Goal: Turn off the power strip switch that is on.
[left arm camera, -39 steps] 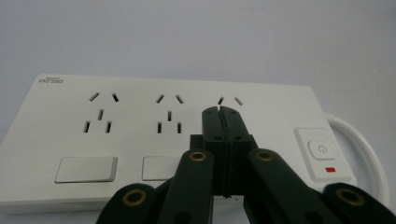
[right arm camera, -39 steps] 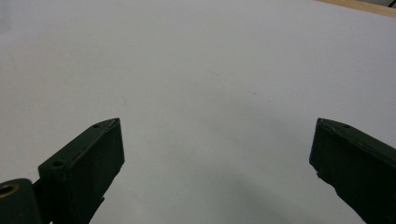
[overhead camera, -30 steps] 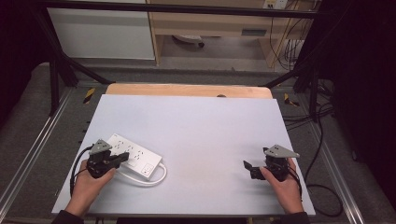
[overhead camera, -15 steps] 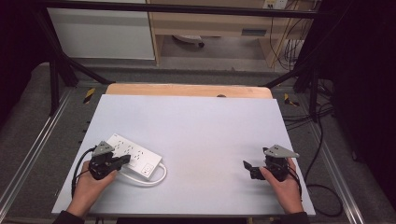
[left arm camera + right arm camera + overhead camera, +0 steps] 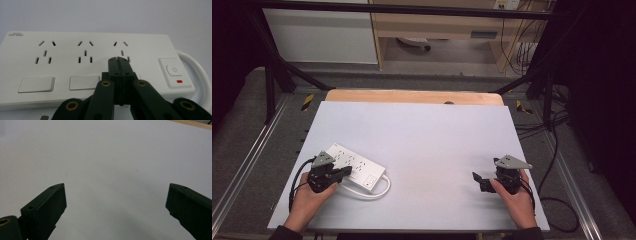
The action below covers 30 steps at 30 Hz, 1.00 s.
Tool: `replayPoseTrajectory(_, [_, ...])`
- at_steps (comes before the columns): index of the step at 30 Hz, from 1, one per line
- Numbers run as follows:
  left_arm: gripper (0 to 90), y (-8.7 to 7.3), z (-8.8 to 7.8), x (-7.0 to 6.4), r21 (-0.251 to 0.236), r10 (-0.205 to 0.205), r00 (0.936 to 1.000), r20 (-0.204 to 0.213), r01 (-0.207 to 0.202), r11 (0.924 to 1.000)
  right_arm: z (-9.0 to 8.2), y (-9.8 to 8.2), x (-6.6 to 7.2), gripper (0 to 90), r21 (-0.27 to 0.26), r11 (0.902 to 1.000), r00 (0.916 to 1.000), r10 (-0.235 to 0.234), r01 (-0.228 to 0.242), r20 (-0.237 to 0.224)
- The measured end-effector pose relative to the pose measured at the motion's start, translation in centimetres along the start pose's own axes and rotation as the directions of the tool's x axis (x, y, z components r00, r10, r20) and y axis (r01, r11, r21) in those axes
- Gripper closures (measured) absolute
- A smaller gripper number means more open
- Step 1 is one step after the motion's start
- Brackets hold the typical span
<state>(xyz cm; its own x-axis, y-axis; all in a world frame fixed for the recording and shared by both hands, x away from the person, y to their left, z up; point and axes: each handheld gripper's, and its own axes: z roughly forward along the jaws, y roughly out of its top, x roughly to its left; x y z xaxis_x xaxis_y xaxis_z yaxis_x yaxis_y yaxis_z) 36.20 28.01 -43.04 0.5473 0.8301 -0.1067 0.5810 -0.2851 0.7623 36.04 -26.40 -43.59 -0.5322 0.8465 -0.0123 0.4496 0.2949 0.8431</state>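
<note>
White table [image 5: 422, 150], power strip [image 5: 357, 167] alone

Black two-jaw tools [image 5: 343, 171] with brass rivets, grey three-cornered plates.

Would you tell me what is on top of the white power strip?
The shut left gripper sits over the power strip near its third socket group. Its jaws hide part of that socket and the flap below, so contact is unclear.

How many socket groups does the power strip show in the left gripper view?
3, in a row on the power strip: one under the brand mark, one in the middle, one beside the switch, partly behind the shut left gripper. Others could lie hidden.
</note>
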Motion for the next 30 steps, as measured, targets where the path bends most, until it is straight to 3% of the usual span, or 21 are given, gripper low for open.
replayPoseTrajectory(30, [90.0, -0.07, 0.06, 0.19, -0.002, -0.011, 0.9999, 0.012, 0.011, 0.9999, 0.01, 0.0, 0.03, 3.6, 0.003, 1.0, 1.0, -0.003, 0.003, -0.002])
